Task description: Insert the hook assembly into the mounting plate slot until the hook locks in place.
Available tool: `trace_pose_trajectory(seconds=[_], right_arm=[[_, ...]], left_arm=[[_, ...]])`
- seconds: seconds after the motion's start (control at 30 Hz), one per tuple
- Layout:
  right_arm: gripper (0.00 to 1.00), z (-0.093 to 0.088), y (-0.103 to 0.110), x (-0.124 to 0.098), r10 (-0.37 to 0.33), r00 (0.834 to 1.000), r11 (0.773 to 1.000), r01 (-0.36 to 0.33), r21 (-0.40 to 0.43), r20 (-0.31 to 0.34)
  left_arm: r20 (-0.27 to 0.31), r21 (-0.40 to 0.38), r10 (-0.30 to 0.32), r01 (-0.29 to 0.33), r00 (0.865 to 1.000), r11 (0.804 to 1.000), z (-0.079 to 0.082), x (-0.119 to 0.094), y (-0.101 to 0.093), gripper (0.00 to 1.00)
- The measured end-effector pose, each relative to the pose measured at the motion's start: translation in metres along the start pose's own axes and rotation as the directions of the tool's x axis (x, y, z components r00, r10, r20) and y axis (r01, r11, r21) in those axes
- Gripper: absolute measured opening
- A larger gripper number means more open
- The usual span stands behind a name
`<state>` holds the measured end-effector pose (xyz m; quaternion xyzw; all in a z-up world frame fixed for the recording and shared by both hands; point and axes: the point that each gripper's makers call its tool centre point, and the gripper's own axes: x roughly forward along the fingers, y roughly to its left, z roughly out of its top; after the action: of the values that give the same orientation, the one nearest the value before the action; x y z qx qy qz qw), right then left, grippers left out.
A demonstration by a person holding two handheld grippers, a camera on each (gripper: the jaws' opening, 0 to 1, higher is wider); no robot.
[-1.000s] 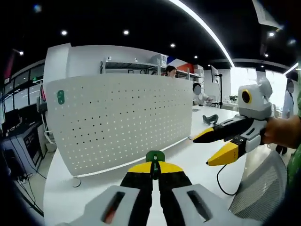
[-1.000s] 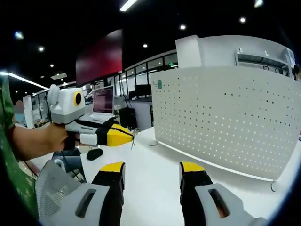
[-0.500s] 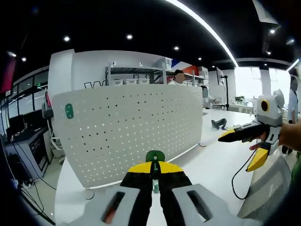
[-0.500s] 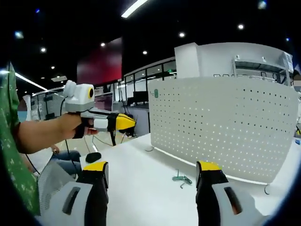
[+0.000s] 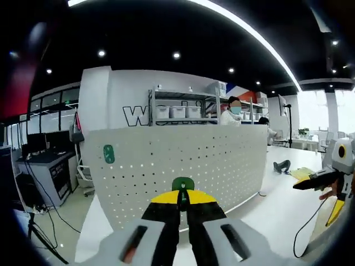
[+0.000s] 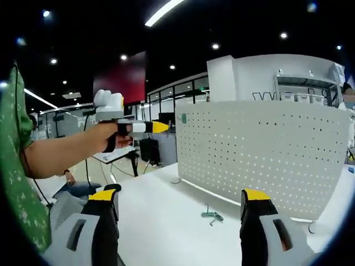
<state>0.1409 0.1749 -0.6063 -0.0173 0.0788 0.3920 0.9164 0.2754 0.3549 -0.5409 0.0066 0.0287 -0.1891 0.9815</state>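
Path ahead is blocked by the upright white pegboard (image 6: 266, 155), standing across the counter (image 6: 166, 221). Open counter surface is seen in front of it, broken by a small green hook (image 6: 209, 215) lying near the board's foot. In the left gripper view, the pegboard (image 5: 183, 166) is faced by the left gripper (image 5: 182, 198). Free air is left around the raised right gripper (image 5: 319, 183), well apart.
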Motion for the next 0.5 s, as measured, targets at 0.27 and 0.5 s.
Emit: trace_pose_trajectory(seconds=[0.27,0.5], right_arm=[[0.94,0.0,-0.008,-0.003,-0.007,1.0,1.0,0.007,0.003,-0.004],[0.94,0.003,-0.016,-0.005,-0.023,1.0,1.0,0.023,0.001,-0.011]], left_arm=[[0.059,-0.021,0.072,-0.071,0.996,0.997,0.027,0.023,0.025,0.03],[0.08,-0.04,0.107,-0.104,0.991,0.994,0.036,0.036,0.034,0.03]])
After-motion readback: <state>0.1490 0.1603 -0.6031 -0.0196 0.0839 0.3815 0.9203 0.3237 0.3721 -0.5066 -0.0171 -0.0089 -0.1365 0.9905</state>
